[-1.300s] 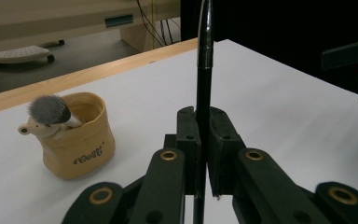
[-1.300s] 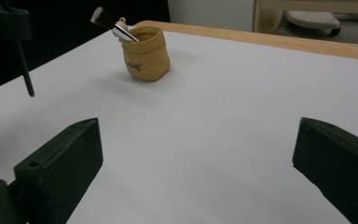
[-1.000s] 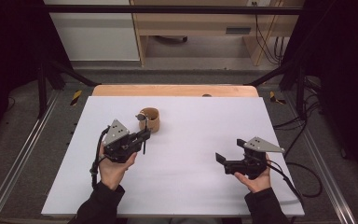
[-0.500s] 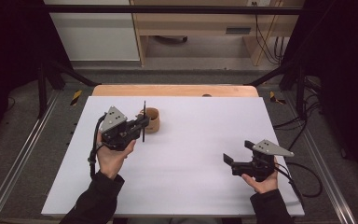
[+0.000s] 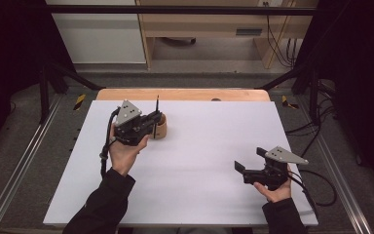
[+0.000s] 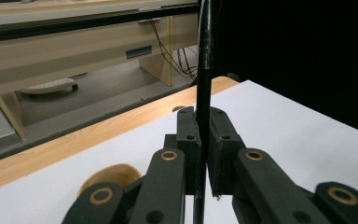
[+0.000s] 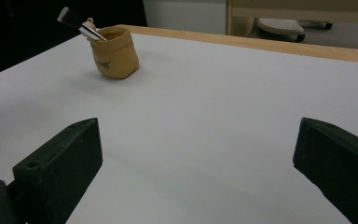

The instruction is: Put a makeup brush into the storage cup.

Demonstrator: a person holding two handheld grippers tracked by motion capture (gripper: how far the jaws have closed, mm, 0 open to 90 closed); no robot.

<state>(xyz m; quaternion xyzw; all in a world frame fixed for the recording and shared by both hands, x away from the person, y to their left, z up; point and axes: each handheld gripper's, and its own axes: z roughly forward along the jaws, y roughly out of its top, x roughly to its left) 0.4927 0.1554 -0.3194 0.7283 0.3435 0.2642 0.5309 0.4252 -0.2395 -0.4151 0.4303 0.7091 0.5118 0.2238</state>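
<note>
One thin, stiff black rod (image 6: 204,84), probably a light brush handle, stands upright clamped in the left gripper (image 5: 152,124) at the tan pouch-shaped holder's (image 5: 161,127) nine o'clock; gripped mid-shaft, it may pivot. The right gripper (image 5: 247,168), jaws wide and empty, hovers well apart at five o'clock over the white table (image 5: 209,146).

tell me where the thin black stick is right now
In the high view the thin black stick stands upright, clamped in the left gripper over the table's far left part, right beside the small tan pouch.
</note>
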